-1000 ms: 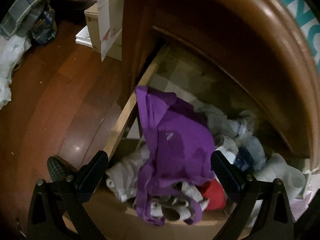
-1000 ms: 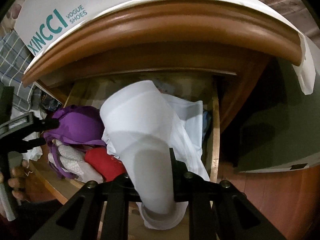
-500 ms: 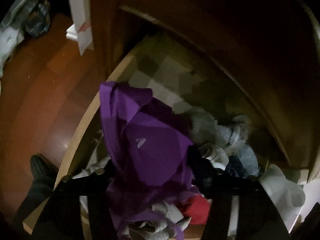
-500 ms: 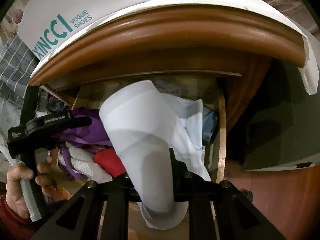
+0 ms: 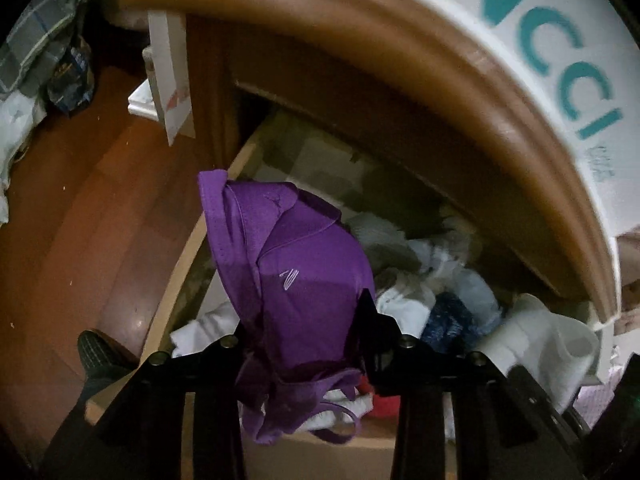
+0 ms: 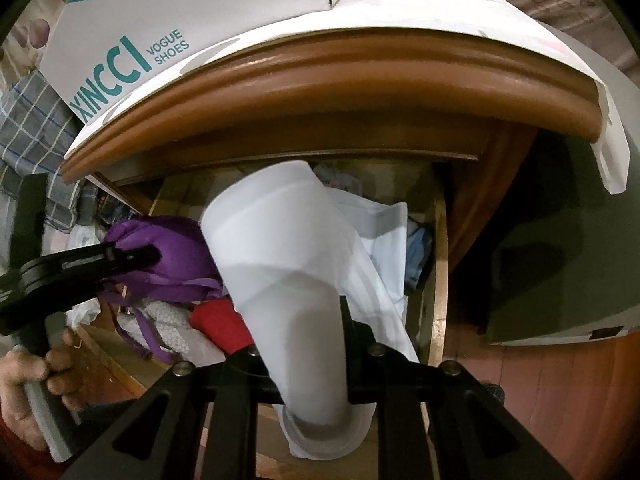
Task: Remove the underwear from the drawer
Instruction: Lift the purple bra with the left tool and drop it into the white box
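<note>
fingers of the left gripper (image 5: pixel 304 328) are closing on the purple underwear (image 5: pixel 296 280), with the cloth bunched between them and its straps dangling in loops below; fingers of the right gripper (image 6: pixel 308 340) are fully closed on the white underwear (image 6: pixel 288 256). the purple piece hangs just above the pile at the front left corner of the open drawer (image 5: pixel 180 276), its long axis running up and away from the fingers, the folded band end pointing toward the drawer's left side rail and the strap end toward the drawer front. in the right wrist view the white piece stands as a thick roll, its long axis leaning from the fingers up toward the back of the drawer, its lower end drooping past the drawer front. between the two lie a red garment (image 6: pixel 218 326) and a white patterned one, still in the drawer. the left rail is a thin pale wood edge with bare wooden floor (image 5: pixel 80 208) just beyond it, open room on that side. overhead, the rounded brown edge of the dresser top (image 6: pixel 360 92) overhangs the drawer's back half, leaving clearance only toward the front. a white shoe box (image 6: pixel 180 8) sits on that top.
</note>
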### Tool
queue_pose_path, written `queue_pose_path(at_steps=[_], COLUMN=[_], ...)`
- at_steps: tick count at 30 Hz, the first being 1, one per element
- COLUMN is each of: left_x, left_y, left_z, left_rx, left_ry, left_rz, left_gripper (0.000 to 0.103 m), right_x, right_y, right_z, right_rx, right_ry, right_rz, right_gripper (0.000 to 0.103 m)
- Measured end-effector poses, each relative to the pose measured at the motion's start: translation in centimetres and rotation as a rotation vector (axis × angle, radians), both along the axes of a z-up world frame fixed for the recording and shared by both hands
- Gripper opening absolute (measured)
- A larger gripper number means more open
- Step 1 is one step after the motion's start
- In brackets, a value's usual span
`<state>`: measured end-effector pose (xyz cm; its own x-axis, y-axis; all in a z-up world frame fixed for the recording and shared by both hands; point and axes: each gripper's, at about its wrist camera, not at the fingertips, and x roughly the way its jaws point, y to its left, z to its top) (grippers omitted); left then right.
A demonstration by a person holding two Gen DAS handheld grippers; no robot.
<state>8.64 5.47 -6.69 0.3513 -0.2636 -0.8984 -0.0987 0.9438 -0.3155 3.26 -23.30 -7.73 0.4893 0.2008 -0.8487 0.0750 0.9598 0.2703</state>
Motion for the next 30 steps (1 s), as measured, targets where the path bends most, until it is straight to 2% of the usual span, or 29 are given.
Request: queue_pose_path(at_steps=[9,16,23,26,30], left_x=[-2.4,-4.5,-6.6,-6.0,-4.3], left_y=[-0.2,0.0,-0.1,0.1,0.1], left_z=[5.9,11.7,19.4,23.2,28.7], left_rx=[-0.013,-0.015,0.020,0.008,0.037], left_ry=[-0.111,-0.194,-0.335,-0.387,-0.488], left_rz=[-0.070,-0.148,-0.213,-0.225,-0.211], left_gripper=[0.033,0.032,0.032,0.032,0.032], right_x=[-0.2,0.0,0.5,0.7,0.7], right_y=[0.3,0.4,0.4,0.5,0.4], right_z=[0.4,0.1,0.1,-0.1,-0.2], right_rx=[-0.005,-0.010,-0.011,-0.013,-0.016], right_ry=[-0.006,0.005,0.013,0.016,0.022], right_rz=[0.000,-0.012,-0.018,-0.020,-0.029], right_gripper=[0.016,0.016,0.016,0.016,0.016])
